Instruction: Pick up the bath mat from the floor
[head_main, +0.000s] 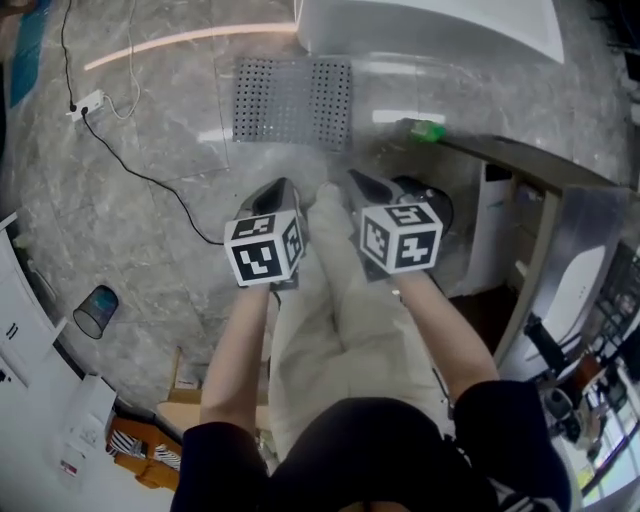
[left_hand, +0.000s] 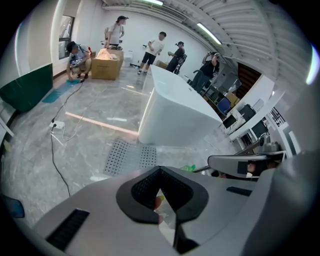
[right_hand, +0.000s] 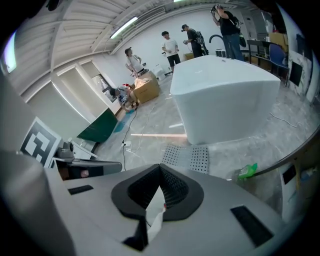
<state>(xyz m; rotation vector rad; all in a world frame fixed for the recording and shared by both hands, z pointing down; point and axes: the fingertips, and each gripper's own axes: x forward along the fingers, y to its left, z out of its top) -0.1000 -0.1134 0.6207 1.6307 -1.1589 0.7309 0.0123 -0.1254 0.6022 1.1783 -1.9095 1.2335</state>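
Bath mat (head_main: 292, 103) lay flat on the grey floor (head_main: 120, 260), just in front of the white tub (head_main: 430, 30) and well ahead of both tools. The left gripper (head_main: 283, 190) hung above the floor with its jaws together and nothing between them. The right gripper (head_main: 360, 182) beside it was likewise closed and empty. To reach well, I judged both should open before arriving. The left should take the mat's near left corner and the right its near right corner, each sliding a lower jaw under the thin edge. The mat's long axis appeared to run side to side along the tub's near wall, with a long edge facing the person.
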